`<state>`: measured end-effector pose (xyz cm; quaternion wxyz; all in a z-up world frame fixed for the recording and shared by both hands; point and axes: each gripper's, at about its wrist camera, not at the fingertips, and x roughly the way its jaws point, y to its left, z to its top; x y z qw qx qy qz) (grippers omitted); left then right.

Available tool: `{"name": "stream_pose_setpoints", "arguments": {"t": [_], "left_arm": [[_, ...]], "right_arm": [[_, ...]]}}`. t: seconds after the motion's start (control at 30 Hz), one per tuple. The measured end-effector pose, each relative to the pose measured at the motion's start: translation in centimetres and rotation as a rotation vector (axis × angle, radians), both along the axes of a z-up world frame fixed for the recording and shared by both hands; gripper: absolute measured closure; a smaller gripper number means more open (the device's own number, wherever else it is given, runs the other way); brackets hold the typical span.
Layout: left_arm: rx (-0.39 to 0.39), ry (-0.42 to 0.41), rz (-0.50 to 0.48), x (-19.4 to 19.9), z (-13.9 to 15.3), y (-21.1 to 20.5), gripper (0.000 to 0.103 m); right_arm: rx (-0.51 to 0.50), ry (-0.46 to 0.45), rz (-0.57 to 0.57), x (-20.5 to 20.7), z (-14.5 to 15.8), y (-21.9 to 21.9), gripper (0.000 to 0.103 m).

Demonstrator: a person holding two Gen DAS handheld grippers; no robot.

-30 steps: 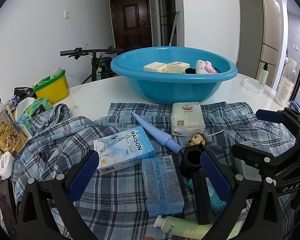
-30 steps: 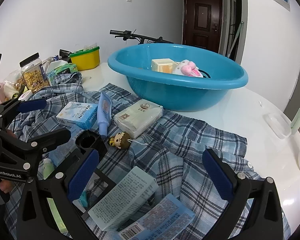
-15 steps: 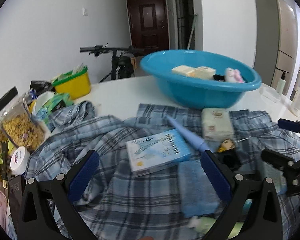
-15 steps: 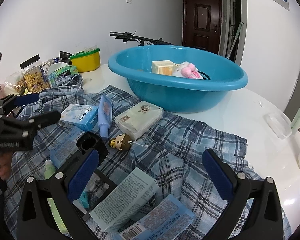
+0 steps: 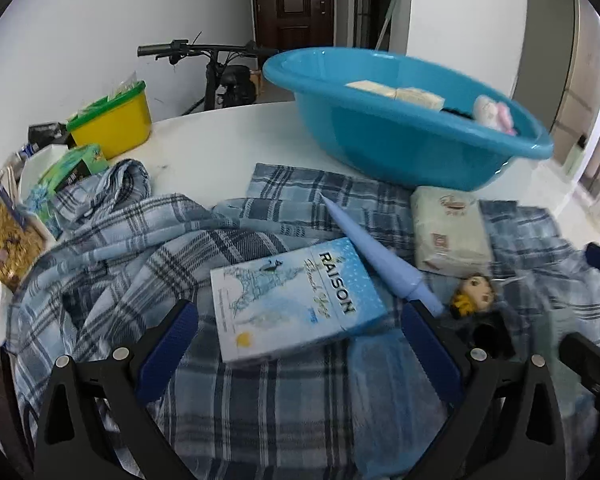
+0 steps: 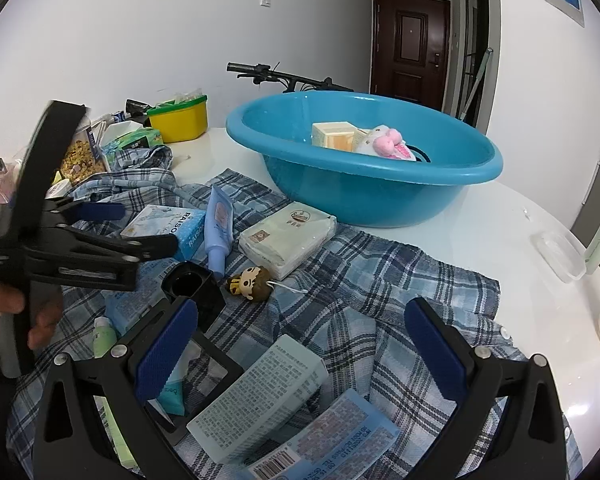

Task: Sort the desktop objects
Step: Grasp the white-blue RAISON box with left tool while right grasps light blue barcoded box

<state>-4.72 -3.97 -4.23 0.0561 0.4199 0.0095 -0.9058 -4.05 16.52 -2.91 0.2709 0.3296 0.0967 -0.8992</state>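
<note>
A blue plastic basin [image 5: 400, 128] [image 6: 364, 160] at the back of the table holds two cream boxes and a pink plush toy. On the plaid shirt [image 5: 140, 248] lie a light-blue RAISON box [image 5: 296, 304] [image 6: 168, 226], a blue tube [image 5: 376, 256] [image 6: 219, 232], a tissue pack [image 5: 448, 232] [image 6: 288, 240] and a small doll [image 5: 474, 294] [image 6: 252, 278]. My left gripper [image 5: 300, 348] [image 6: 136, 228] is open, its fingers on either side of the RAISON box's near end. My right gripper [image 6: 302, 348] hangs open over a pale printed box [image 6: 260, 396].
A black cube holder [image 6: 192, 284], a green tube [image 6: 104, 334] and a barcoded blue packet [image 6: 324, 444] lie near the right gripper. At the left stand a yellow tub [image 5: 112, 124] and a cereal jar [image 6: 80, 156]. A clear lid [image 6: 560, 256] and bottles sit at the right.
My left gripper has swung left and moved in on the RAISON box, which now lies between its fingers. The right gripper has hardly moved.
</note>
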Motion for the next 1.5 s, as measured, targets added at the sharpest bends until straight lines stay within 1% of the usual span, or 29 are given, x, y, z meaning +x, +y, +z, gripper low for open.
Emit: {"name": "stream_pose_setpoints", "arguments": {"t": [0.07, 0.13, 0.17, 0.23, 0.27, 0.33, 0.4, 0.47, 0.53, 0.57, 0.63, 0.77, 0.93, 1.1, 1.23, 1.3, 1.4, 1.5], "left_arm": [[-0.011, -0.021, 0.014, -0.5, -0.6, 0.1, 0.0], [0.004, -0.029, 0.015, -0.9, -1.1, 0.1, 0.001], [0.018, -0.027, 0.008, -0.9, -1.2, 0.0, 0.008], [0.03, -0.012, 0.015, -0.8, -1.3, -0.1, 0.008], [0.026, -0.006, 0.014, -0.6, -1.2, 0.0, 0.008], [0.021, 0.018, 0.007, -0.5, -0.9, 0.2, 0.008], [-0.004, 0.062, 0.006, 0.0, -0.3, 0.4, 0.008], [-0.018, 0.086, 0.007, 0.3, 0.1, 0.5, 0.008], [-0.005, 0.098, 0.003, 0.5, 0.4, 0.4, 0.008], [0.001, 0.105, 0.002, 0.7, 0.6, 0.3, 0.008], [0.008, 0.114, 0.0, 0.9, 1.0, 0.3, 0.008], [0.018, 0.135, -0.009, 1.5, 1.6, 0.4, 0.008], [0.027, 0.155, -0.029, 2.0, 2.1, 0.7, 0.008], [0.039, 0.161, -0.041, 2.3, 2.4, 0.8, 0.008], [0.041, 0.166, -0.045, 2.5, 2.6, 1.0, 0.008], [0.04, 0.165, -0.046, 2.6, 2.6, 0.9, 0.008], [0.04, 0.161, -0.045, 2.6, 2.6, 0.9, 0.008], [0.04, 0.155, -0.049, 2.6, 2.7, 1.0, 0.008]], "right_arm": [[-0.004, 0.005, 0.005, 0.1, 0.0, -0.1, 0.0], [-0.015, 0.038, 0.011, 0.4, 0.4, -0.2, 0.0], [-0.03, 0.084, 0.015, 0.9, 0.8, -0.2, 0.0], [-0.088, 0.182, 0.054, 2.0, 1.9, 0.1, 0.0], [-0.108, 0.202, 0.078, 2.4, 2.3, 0.2, 0.0], [-0.139, 0.219, 0.091, 2.8, 2.9, 0.5, 0.0], [-0.119, 0.219, 0.038, 2.5, 2.9, 0.7, 0.0], [-0.081, 0.176, -0.028, 1.6, 2.3, 1.0, 0.0], [-0.079, 0.12, -0.047, 0.7, 1.8, 1.3, 0.0], [-0.089, 0.108, -0.043, 0.5, 1.7, 1.4, 0.0], [-0.102, 0.099, -0.033, 0.4, 1.9, 1.7, 0.0], [-0.066, 0.091, -0.041, 1.0, 2.0, 2.6, 0.0], [-0.041, 0.046, -0.004, 2.5, 0.9, 4.3, 0.0], [-0.056, -0.027, 0.048, 3.6, -0.8, 6.2, 0.0], [-0.028, -0.042, 0.09, 4.2, -1.3, 6.2, 0.0], [0.004, -0.033, 0.136, 4.6, -1.4, 5.3, 0.0], [0.09, -0.049, 0.181, 4.7, -2.3, 3.9, 0.0], [0.146, -0.076, 0.207, 4.1, -3.2, 3.0, 0.01]]}}
